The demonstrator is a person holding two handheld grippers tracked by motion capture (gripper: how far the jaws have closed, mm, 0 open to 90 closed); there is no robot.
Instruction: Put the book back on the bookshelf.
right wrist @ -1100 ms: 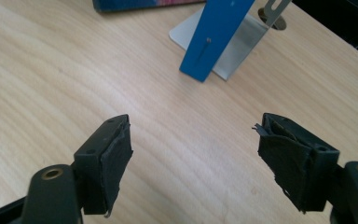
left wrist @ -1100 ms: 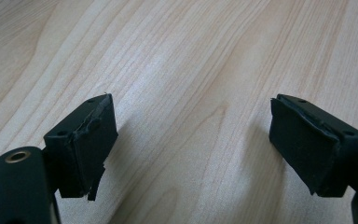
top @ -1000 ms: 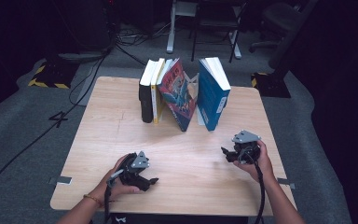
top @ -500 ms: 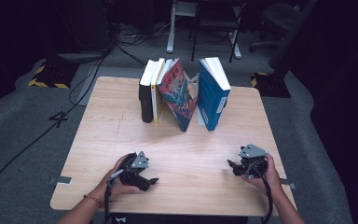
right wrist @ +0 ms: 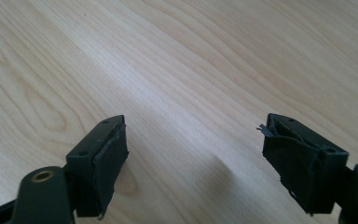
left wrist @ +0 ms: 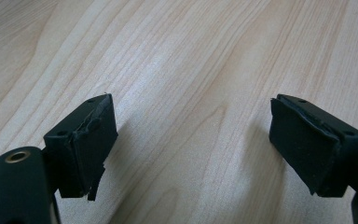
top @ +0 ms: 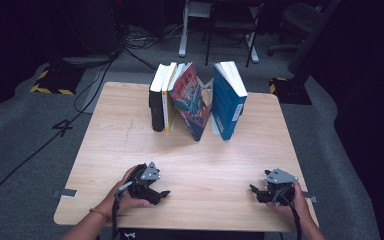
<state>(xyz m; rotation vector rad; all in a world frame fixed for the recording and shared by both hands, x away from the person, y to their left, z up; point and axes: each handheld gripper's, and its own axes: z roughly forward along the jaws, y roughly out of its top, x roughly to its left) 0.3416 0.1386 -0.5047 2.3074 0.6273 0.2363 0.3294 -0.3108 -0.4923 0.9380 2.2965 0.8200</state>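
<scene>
A row of books stands at the far middle of a light wooden tabletop [top: 130, 150]. At the left, a black book [top: 155, 102] stands upright, touching a yellow-spined book [top: 167, 100] beside it. A book with a red and blue illustrated cover [top: 192, 102] leans with its top toward them. Just to its right, a blue book [top: 227, 102] leans the opposite way; something pale, perhaps another cover, shows between them.

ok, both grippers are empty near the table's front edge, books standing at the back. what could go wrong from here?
1. The red illustrated book leans against the upright yellow-spined book; a nudge could topple the row.
2. The blue hardcover book stands tilted and apart, so it may tip if gripped off-centre.
3. The right gripper, jaws open, sits close to the wooden table edge; its trailing cable might snag there.
</scene>
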